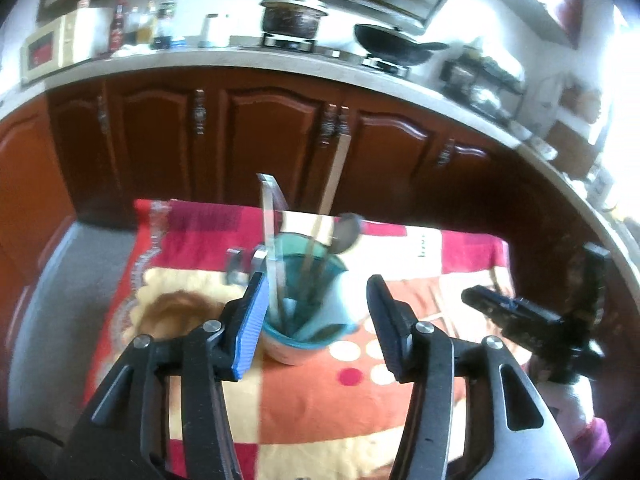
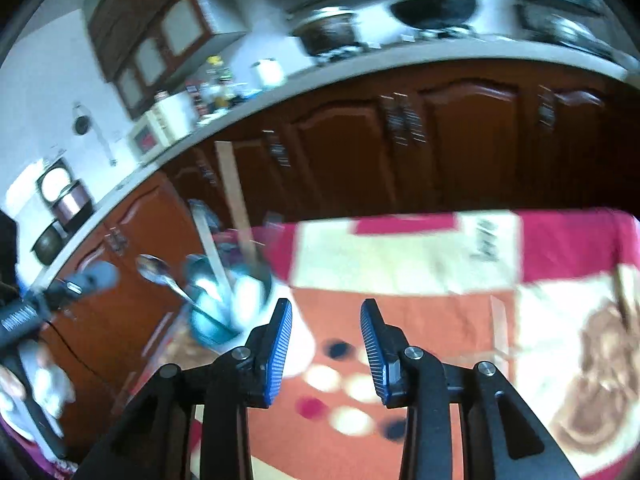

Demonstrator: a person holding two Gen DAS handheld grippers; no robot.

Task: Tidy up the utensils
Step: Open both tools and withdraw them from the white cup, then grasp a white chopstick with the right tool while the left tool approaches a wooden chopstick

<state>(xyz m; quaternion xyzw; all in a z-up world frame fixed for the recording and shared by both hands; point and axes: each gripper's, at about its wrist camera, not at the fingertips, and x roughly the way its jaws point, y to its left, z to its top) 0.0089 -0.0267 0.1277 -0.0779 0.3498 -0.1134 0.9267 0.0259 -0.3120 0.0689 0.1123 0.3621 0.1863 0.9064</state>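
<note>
I am holding my left gripper point(image 1: 316, 320) spread around the teal cup point(image 1: 302, 304) of utensils on the tabletop point(image 1: 320, 400) (right gripper point(image 2: 326, 350) spread, empty); squeezing gently should avoid tipping it.

dark lettering on cream patch of tablecloth point(image 2: 404, 258) — too blurred to read, no other legible txt

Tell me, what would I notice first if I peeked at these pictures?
Probably the teal cup full of utensils, standing on the bright red and orange patterned cloth, straight ahead of the open left tongs. A spoon and long sticks poke out of its top. Behind the table runs a row of dark red-brown cabinets, and the right tongs hang open over the cloth, holding nothing.
</note>
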